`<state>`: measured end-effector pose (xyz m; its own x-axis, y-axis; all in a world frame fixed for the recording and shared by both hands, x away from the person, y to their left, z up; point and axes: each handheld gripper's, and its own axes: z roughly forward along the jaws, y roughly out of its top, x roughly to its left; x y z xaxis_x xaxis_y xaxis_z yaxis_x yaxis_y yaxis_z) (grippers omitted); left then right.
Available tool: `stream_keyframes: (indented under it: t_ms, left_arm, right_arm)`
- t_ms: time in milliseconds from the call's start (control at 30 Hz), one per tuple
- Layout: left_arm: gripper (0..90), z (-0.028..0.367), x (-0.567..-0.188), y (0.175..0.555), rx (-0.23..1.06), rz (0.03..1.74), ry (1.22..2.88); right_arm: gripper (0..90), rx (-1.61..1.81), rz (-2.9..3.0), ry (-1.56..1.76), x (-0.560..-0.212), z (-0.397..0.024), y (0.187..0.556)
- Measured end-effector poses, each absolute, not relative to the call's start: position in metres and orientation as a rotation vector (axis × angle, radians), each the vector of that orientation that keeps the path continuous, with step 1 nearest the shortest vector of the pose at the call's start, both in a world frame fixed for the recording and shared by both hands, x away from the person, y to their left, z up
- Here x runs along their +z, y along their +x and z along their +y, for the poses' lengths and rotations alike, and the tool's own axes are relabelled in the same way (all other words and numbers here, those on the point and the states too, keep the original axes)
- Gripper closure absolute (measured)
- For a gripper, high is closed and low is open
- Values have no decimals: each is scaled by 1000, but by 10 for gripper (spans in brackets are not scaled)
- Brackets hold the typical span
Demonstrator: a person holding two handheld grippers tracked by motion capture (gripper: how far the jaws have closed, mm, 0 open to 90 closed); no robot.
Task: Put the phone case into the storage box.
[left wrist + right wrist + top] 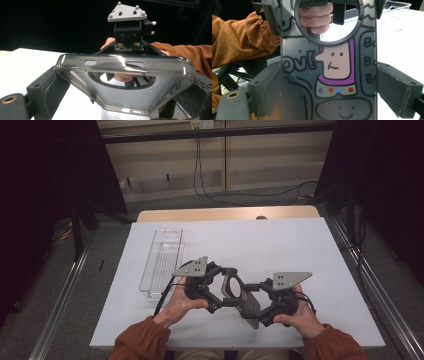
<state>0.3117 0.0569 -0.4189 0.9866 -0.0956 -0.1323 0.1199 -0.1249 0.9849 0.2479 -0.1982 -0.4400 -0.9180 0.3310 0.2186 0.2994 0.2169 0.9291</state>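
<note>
both grippers hold one thing between them — a smoky, see-through phone case (pixel 241 295) raised above the near middle of the table (pixel 300 250). the left gripper (pixel 220 287) has its jaws shut against the case's two long sides near the end with the big round camera cutout; in the left gripper view the case (pixel 130 100) lies flat across the jaws, its side wall with the button slots facing the lens. the right gripper (pixel 260 306) clamps the other end; in the right gripper view the case (pixel 329 82) runs straight up between the two padded jaws, showing a cartoon figure with a purple collar and black lettering, and both long edges are pressed by the pads. a hand (pixel 317 18) shows through the round cutout.

to the left of the grippers a clear plastic tray (pixel 161 262) lies lengthwise on the white sheet, its near end just beside the left hand (pixel 177 307) — that is the tight side. the tray's far rim sits short of the bare wooden strip at the table's back edge. right of the right hand (pixel 299 316) and ahead of the case the white surface is open out to the edges.
</note>
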Motion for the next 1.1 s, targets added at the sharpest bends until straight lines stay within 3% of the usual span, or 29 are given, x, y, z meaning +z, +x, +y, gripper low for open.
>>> stream_keyframes:
  t_ms: [1100]
  left_arm:
    - [118, 50, -418, 307, -152, 35, 1743]
  right_arm:
    - [85, 1755, 2435, 620, -444, -198, 250]
